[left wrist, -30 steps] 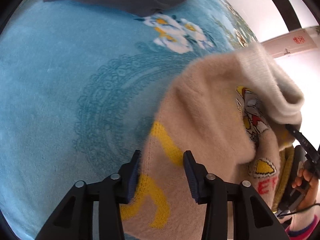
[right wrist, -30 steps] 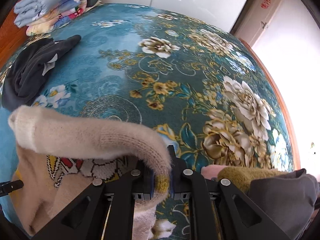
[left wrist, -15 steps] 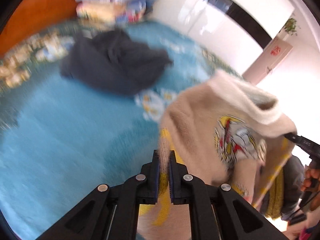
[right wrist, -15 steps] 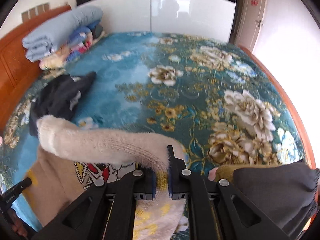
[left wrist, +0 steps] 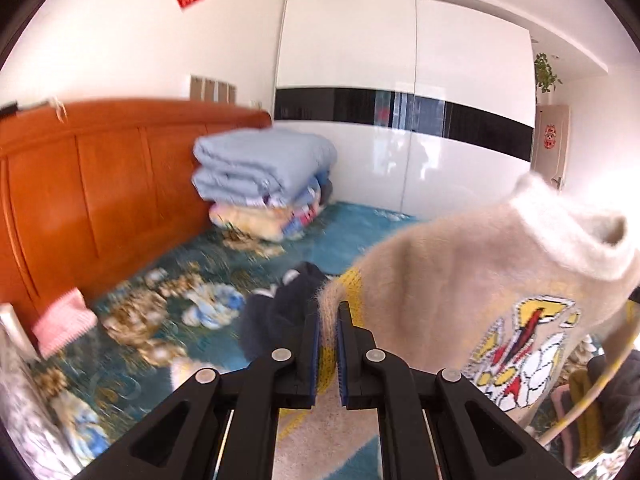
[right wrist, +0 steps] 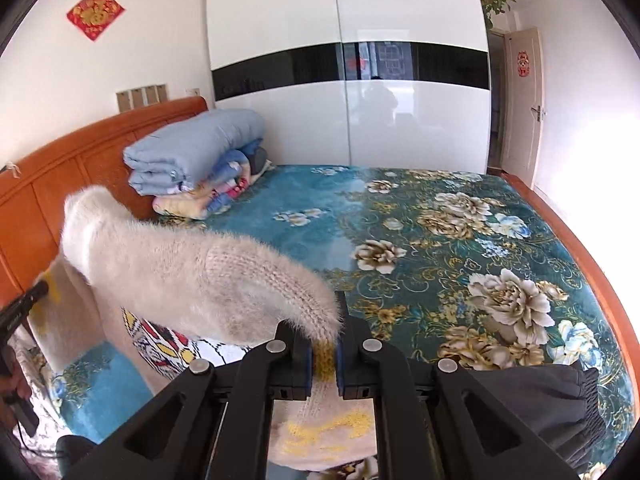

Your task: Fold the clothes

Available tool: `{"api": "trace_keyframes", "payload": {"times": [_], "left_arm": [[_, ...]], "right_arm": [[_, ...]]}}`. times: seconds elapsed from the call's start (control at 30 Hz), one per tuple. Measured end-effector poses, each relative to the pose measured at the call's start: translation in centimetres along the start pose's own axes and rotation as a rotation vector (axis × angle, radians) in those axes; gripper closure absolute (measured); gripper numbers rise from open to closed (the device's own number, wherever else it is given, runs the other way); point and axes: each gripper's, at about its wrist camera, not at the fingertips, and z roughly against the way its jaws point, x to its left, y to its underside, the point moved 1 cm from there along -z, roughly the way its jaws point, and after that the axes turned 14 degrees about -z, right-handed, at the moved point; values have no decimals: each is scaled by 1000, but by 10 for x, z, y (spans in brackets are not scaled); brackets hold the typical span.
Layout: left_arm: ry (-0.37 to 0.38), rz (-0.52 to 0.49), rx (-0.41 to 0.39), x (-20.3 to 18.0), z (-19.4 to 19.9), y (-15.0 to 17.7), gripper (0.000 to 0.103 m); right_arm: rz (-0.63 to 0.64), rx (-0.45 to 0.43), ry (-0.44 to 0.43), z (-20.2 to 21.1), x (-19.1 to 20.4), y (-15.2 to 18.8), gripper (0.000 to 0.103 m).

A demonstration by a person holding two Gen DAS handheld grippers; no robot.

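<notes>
A fuzzy beige sweater [left wrist: 460, 276] with yellow trim and a cartoon patch hangs in the air between both grippers, above the blue floral bedspread [right wrist: 440, 240]. My left gripper [left wrist: 328, 332] is shut on the sweater's edge near its yellow band. My right gripper [right wrist: 323, 344] is shut on another edge of the sweater [right wrist: 192, 276], whose pale collar stands up at the left. The left gripper's black tip [right wrist: 24, 304] shows at the left of the right wrist view.
A dark garment [left wrist: 280, 312] lies on the bed behind the sweater. Folded blue quilts [right wrist: 192, 152] are stacked against the orange headboard [left wrist: 100, 184]. A grey garment [right wrist: 540, 400] lies at the right near edge. A white wardrobe [right wrist: 340, 80] stands beyond the bed.
My left gripper closed on the sweater. Both grippers have lifted it up off the bed, and both views have tilted up to show the room.
</notes>
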Motion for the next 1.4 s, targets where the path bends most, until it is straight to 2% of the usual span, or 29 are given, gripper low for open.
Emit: {"api": "trace_keyframes", "payload": {"times": [0.17,0.3,0.37,0.43,0.53,0.57,0.67,0.73,0.8,0.9,1.07,1.17,1.3,1.4], "left_arm": [[-51,-31,-44,34,53,3,95],[-82,-126,-88,45,99,-17,95],[-74,-175,-80,44,109,-31,95],[-46,-221,-41,43,103,-44,95],[-23,-273,86,36,61,-42,95],[-15,-283,144,33,39,-35,95],[1,-273,309,22,-31,9,95],[29,-243,410,10,-67,44,95],[25,-243,491,-3,-92,73,95],[-47,-295,530,-20,-115,95,97],[-57,-203,586,-3,-155,92,97],[-11,-123,618,3,-174,97,97],[52,-77,643,2,-178,113,97],[72,-27,641,5,-172,119,97]], "right_arm": [[-27,42,-133,44,-2,22,95],[-37,82,-271,78,2,29,95],[-54,96,-324,85,3,24,95],[-88,119,-369,85,3,17,95],[-92,221,-324,47,0,16,95],[-107,289,-306,26,-4,21,95],[-153,434,-214,-43,-21,53,95],[-184,491,-146,-80,-33,76,95],[-206,531,-119,-107,-39,91,95],[-210,574,-86,-139,-45,107,95],[-239,601,-71,-181,-44,110,95],[-289,621,-25,-209,-56,110,95],[-336,652,28,-236,-78,118,95],[-364,676,21,-239,-90,127,93]]}}
